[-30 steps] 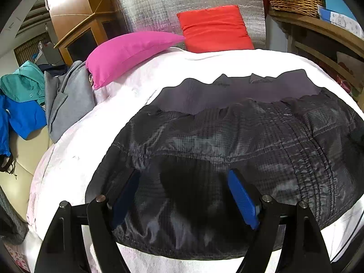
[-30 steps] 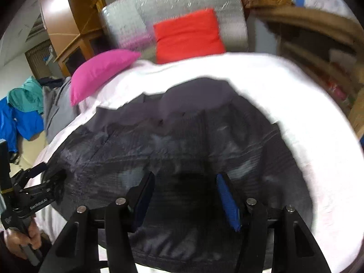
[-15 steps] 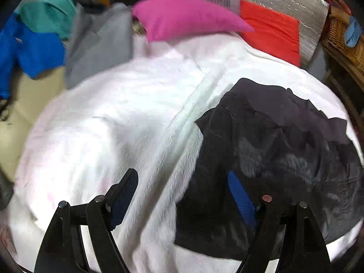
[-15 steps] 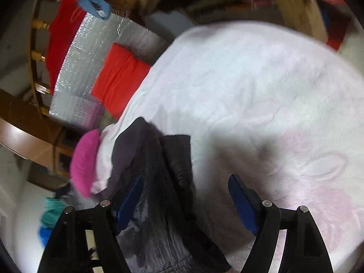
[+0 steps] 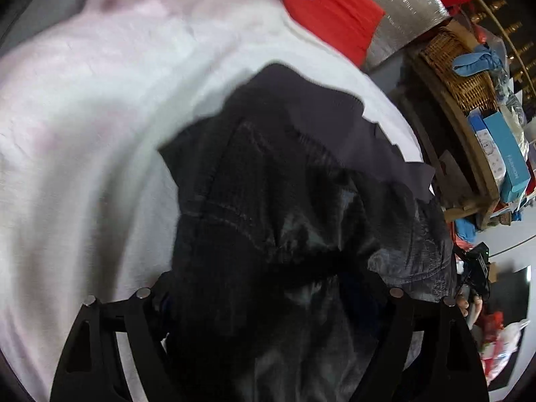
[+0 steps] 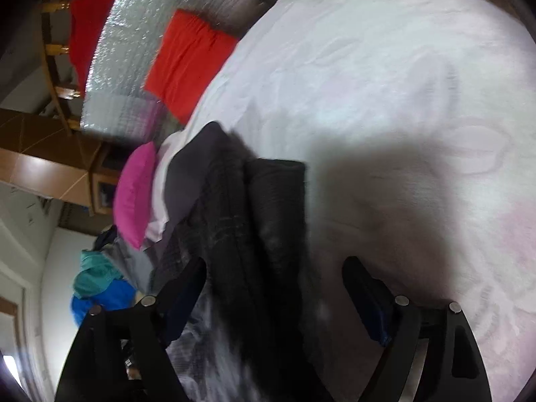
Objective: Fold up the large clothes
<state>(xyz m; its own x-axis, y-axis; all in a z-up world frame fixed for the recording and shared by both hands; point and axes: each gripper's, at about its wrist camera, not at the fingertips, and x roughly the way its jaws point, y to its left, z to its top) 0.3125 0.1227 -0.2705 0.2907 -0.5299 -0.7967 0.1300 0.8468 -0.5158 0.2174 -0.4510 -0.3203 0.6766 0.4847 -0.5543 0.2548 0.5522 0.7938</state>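
A dark grey quilted jacket (image 5: 284,201) lies folded on the white bed cover (image 5: 83,117). My left gripper (image 5: 268,296) points down at its near end. Its jaws are opening, and dark fabric fills the gap between the fingers (image 5: 157,305) without being pinched. In the right wrist view the jacket (image 6: 241,221) runs up the left half. My right gripper (image 6: 274,288) is rolled sideways and straddles the jacket's edge. Its jaws are opening too, with the left finger (image 6: 184,288) over cloth and the right finger (image 6: 365,294) over the bare cover (image 6: 402,67). Both views are blurred.
A pink pillow (image 6: 134,197), a red pillow (image 6: 187,67) and a silver foil mat (image 6: 134,50) sit at the head of the bed. Teal and blue clothes (image 6: 100,284) are piled beside it. A wicker basket (image 5: 462,67) and boxes (image 5: 502,154) fill wooden shelves.
Both grippers left the jacket's middle, swung apart to its ends and rolled sideways, sinking closer to it. The right jaws widened. The jacket stays on the bed.
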